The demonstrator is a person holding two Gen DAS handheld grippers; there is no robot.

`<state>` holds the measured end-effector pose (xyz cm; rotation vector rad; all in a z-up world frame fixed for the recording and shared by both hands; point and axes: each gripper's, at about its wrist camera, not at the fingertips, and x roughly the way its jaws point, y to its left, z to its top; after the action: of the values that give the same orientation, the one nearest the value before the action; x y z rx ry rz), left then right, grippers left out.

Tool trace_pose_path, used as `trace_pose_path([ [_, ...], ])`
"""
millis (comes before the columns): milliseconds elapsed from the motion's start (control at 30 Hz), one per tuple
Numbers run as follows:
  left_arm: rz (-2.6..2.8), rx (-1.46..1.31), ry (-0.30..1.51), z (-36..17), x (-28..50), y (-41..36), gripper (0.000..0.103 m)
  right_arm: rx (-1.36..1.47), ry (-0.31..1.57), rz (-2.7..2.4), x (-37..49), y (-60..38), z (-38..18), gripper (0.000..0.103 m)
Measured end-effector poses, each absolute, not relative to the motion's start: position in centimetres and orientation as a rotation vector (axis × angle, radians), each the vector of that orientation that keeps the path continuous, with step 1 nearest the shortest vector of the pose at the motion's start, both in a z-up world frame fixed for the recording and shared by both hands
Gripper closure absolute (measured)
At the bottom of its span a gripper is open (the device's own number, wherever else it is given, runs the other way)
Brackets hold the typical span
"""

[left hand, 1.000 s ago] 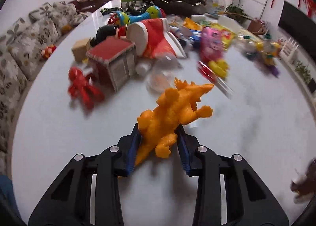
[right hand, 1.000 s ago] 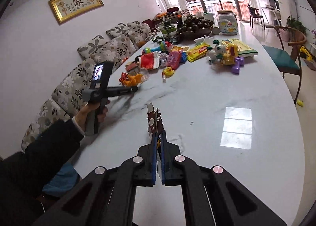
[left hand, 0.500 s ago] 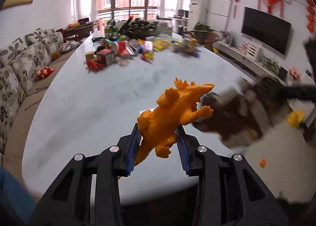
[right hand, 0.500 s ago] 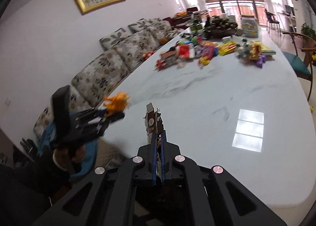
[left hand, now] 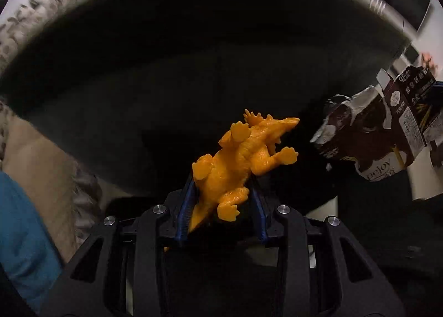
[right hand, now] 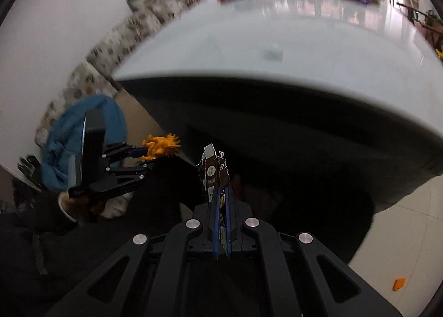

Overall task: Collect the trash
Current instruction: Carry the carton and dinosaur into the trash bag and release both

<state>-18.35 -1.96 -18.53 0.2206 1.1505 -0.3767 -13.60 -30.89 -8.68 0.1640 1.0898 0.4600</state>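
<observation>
Left gripper (left hand: pixel 224 206): jaws clamped on the orange dinosaur toy (left hand: pixel 243 159). Right gripper (right hand: pixel 220 200): jaws pinched on a flattened brown snack box (right hand: pixel 214 171). Both held below the white table (right hand: pixel 277 48) edge, over a dark mass, possibly a bin; contents indiscernible.

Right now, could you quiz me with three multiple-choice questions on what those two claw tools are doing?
1. Where are both grippers?
A. above the toy pile
B. below the table's edge
C. over the sofa

2. What colour is the dinosaur?
A. orange
B. green
C. purple

3. What state is the right gripper in?
A. wide open
B. shut on a box
C. shut on nothing

Answers:
B, the table edge sits above the left gripper and right gripper.
A, the dinosaur is orange.
B, its fingers pinch the flattened box.
</observation>
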Motion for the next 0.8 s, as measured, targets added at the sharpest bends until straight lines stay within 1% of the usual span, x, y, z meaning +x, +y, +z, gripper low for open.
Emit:
trace_pose_path([
  [33, -0.377, 0.252, 1.182, -20.4, -17.6, -2.4, 0.067, 0.153, 1.113, 0.457, -12.9, -30.4, -10.1, 0.100],
  [67, -0.380, 0.273, 1.208, -21.6, -17.1, -2.7, 0.065, 0.140, 1.157, 0.456, -11.6, -29.6, -12.6, 0.100],
  [100, -0.374, 0.293, 1.239, -23.2, -16.1, -3.2, 0.061, 0.131, 1.182, 0.446, -10.8, -29.2, -14.2, 0.099],
  [133, -0.368, 0.315, 1.264, -24.5, -15.6, -3.4, 0.046, 0.122, 1.216, 0.441, -9.7, -28.6, -16.3, 0.097],
  [167, -0.376, 0.350, 1.295, -26.4, -15.0, -3.9, 0.035, 0.111, 1.255, 0.449, -8.8, -28.0, -18.3, 0.087],
  [200, -0.367, 0.371, 1.305, -27.5, -14.7, -4.1, 0.024, 0.089, 1.296, 0.451, -7.8, -27.2, -20.8, 0.060],
  [233, -0.358, 0.393, 1.317, -28.6, -14.5, -4.1, 0.022, 0.049, 1.299, 0.429, -7.3, -26.7, -22.5, 0.046],
  [267, -0.371, 0.422, 1.358, -30.0, -14.2, -4.4, 0.022, 0.009, 1.306, 0.421, -7.1, -26.3, -23.4, 0.036],
  [300, -0.368, 0.453, 1.385, -31.1, -14.1, -4.5, 0.022, -0.047, 1.343, 0.418, -7.0, -25.8, -24.7, 0.040],
  [367, -0.363, 0.507, 1.393, -31.5, -14.8, -4.5, 0.022, -0.023, 1.358, 0.453, -7.8, -25.9, -24.4, 0.041],
  [433, -0.384, 0.538, 1.356, -29.5, -16.4, -4.0, 0.022, -0.005, 1.316, 0.497, -9.2, -26.4, -21.6, 0.041],
  [467, -0.393, 0.536, 1.331, -28.2, -16.9, -3.6, 0.022, -0.009, 1.270, 0.527, -10.2, -26.9, -18.9, 0.040],
  [500, -0.403, 0.523, 1.302, -26.3, -17.5, -3.0, 0.022, -0.015, 1.233, 0.548, -10.8, -27.3, -16.9, 0.036],
  [533, -0.406, 0.502, 1.267, -23.9, -18.3, -2.5, 0.022, -0.032, 1.175, 0.574, -11.6, -28.0, -13.7, 0.033],
  [567, -0.410, 0.471, 1.214, -20.4, -18.8, -1.7, 0.022, -0.056, 1.107, 0.591, -12.4, -28.8, -9.9, 0.028],
  [633, -0.414, 0.416, 1.104, -13.7, -18.8, -0.6, 0.022, -0.095, 0.948, 0.594, -13.5, -30.5, -2.3, 0.021],
  [667, -0.408, 0.385, 0.999, -8.9, -18.7, -0.1, 0.020, -0.109, 0.842, 0.557, -13.7, -31.8, 1.7, 0.010],
  [700, -0.399, 0.359, 0.892, -4.7, -18.4, 0.4, 0.013, -0.112, 0.753, 0.514, -13.3, -32.8, 4.7, 0.005],
  [767, -0.338, 0.312, 0.678, 2.6, -17.4, 0.8, 0.010, -0.091, 0.561, 0.420, -12.3, -35.0, 10.6, 0.005],
  [800, -0.304, 0.297, 0.619, 4.6, -16.7, 0.9, 0.010, -0.076, 0.498, 0.389, -11.3, -35.4, 12.4, 0.005],
])
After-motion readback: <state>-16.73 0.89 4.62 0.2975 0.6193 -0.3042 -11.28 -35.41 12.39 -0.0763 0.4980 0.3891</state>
